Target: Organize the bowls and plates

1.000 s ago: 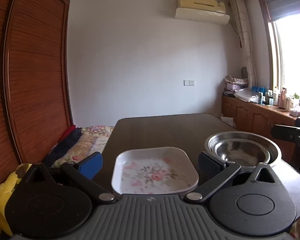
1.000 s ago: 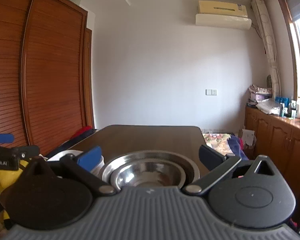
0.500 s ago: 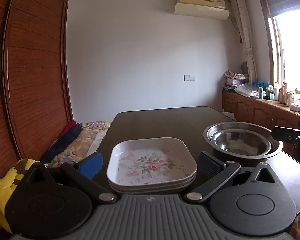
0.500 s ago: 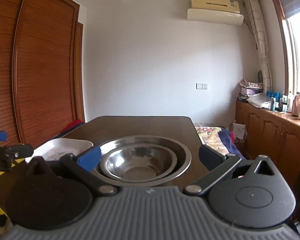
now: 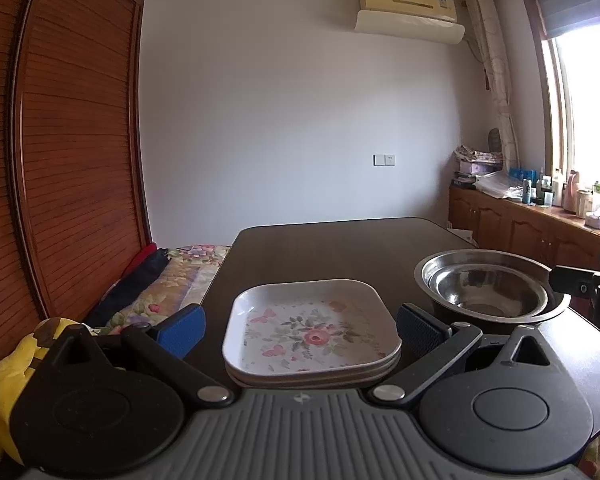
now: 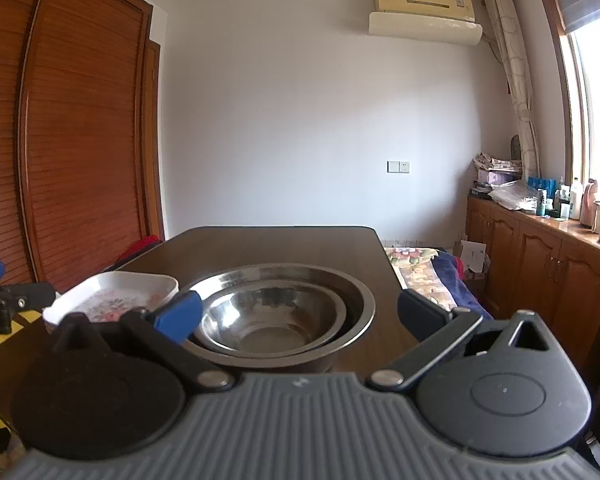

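Note:
A stack of square white plates with a flower print lies on the dark table right in front of my left gripper, which is open and empty, its fingers either side of the stack. The plates also show in the right wrist view at the left. Nested steel bowls stand to the right of the plates and show in the left wrist view. My right gripper is open and empty, just before the bowls.
The table's far half is bare. A wooden louvred wardrobe stands to the left, with bedding and a yellow toy below it. A cluttered wooden sideboard runs along the right wall under the window.
Both grippers have risen and drawn back a little from the dishes. The plates and bowls now sit lower and more fully in view. Nothing was grasped.

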A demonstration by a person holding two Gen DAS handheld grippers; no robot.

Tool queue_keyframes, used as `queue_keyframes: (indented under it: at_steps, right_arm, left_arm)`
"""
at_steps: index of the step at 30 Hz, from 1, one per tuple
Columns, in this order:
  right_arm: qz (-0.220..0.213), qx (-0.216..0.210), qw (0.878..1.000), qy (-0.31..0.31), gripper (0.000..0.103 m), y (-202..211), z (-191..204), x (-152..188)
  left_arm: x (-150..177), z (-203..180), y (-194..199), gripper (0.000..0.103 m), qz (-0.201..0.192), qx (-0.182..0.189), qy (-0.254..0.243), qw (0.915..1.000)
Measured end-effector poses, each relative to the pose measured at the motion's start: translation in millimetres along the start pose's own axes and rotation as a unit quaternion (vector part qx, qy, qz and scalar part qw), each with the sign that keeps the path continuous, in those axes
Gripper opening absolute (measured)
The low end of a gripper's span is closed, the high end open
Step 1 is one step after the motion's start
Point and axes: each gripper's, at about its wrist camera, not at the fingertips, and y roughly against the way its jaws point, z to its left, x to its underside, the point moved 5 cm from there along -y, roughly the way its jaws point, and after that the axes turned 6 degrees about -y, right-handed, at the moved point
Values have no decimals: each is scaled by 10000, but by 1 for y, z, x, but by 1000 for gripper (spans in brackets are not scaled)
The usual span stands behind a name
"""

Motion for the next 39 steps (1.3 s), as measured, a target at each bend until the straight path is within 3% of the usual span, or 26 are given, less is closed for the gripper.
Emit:
queue_keyframes:
  at_steps: [39]
  right_arm:
    - [69, 36, 10000, -30, 103, -3, -5, 2]
  left_arm:
    - [0, 3, 1, 103, 5, -27, 10, 10000]
